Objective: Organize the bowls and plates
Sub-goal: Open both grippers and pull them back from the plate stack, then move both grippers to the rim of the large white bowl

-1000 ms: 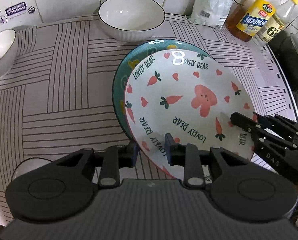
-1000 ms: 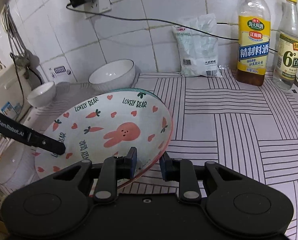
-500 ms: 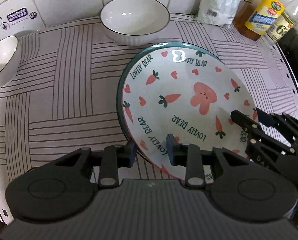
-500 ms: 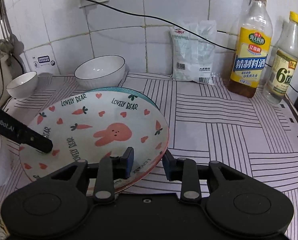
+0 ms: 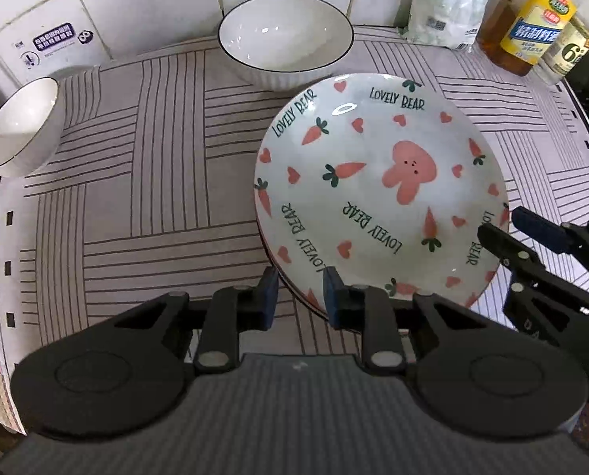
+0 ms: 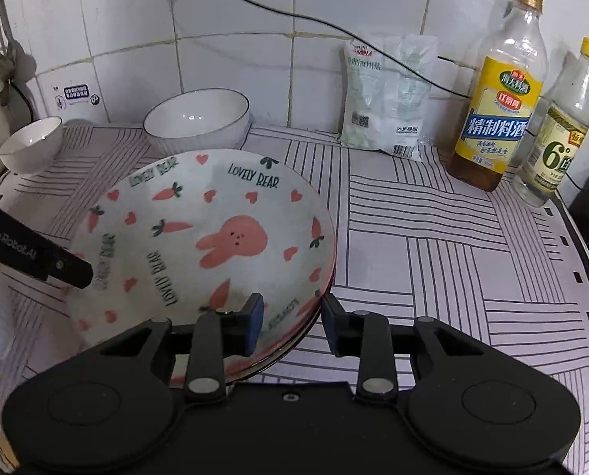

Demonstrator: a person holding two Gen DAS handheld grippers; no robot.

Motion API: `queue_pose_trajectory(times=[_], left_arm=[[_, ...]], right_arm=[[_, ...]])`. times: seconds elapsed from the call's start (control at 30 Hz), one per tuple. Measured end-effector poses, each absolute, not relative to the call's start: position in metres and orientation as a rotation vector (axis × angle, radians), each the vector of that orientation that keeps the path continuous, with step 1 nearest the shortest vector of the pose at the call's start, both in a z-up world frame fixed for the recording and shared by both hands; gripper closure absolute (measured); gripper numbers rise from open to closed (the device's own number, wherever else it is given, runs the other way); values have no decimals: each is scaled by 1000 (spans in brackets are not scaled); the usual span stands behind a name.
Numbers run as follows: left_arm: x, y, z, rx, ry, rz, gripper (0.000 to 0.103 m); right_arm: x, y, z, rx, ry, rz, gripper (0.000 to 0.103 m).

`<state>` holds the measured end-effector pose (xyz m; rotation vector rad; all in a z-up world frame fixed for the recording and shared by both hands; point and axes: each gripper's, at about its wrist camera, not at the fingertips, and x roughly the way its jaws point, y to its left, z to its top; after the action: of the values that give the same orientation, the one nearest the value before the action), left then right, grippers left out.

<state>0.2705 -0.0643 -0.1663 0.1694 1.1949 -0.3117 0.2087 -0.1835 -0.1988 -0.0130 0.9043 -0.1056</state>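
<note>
A white plate with a pink rabbit and carrots (image 5: 377,186) lies on top of another plate, of which only a dark rim edge shows; it also shows in the right wrist view (image 6: 203,245). My left gripper (image 5: 296,297) is open, its jaws either side of the plate's near-left rim. My right gripper (image 6: 288,322) is open, its jaws either side of the plate's near-right rim. A large white bowl (image 5: 285,55) stands behind the plate. A small white bowl (image 5: 21,126) stands at the far left.
A white bag (image 6: 385,95), a cooking wine bottle (image 6: 496,95) and a vinegar bottle (image 6: 559,130) stand along the tiled wall at the right. A striped mat (image 5: 136,182) covers the counter. A cable runs along the wall.
The rabbit plate has come down onto the teal plate and now covers it. Both grippers have opened wider around its rim.
</note>
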Motion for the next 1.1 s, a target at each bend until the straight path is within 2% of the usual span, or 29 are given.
queue_pose_trajectory(times=[0.4, 0.53, 0.8, 0.9, 1.1], left_arm=[[217, -49, -129, 224, 1127, -329, 79], [199, -39, -112, 224, 1099, -339, 75], [160, -8, -78, 191, 1013, -338, 62], [145, 3, -72, 188, 1004, -347, 62], [116, 22, -62, 230, 953, -319, 46]], right_arm=[[180, -165, -149, -53, 907, -131, 64], [168, -156, -129, -57, 890, -121, 57], [137, -122, -88, -112, 850, -96, 53], [128, -109, -77, -126, 840, -83, 47], [109, -82, -67, -152, 833, -57, 37]])
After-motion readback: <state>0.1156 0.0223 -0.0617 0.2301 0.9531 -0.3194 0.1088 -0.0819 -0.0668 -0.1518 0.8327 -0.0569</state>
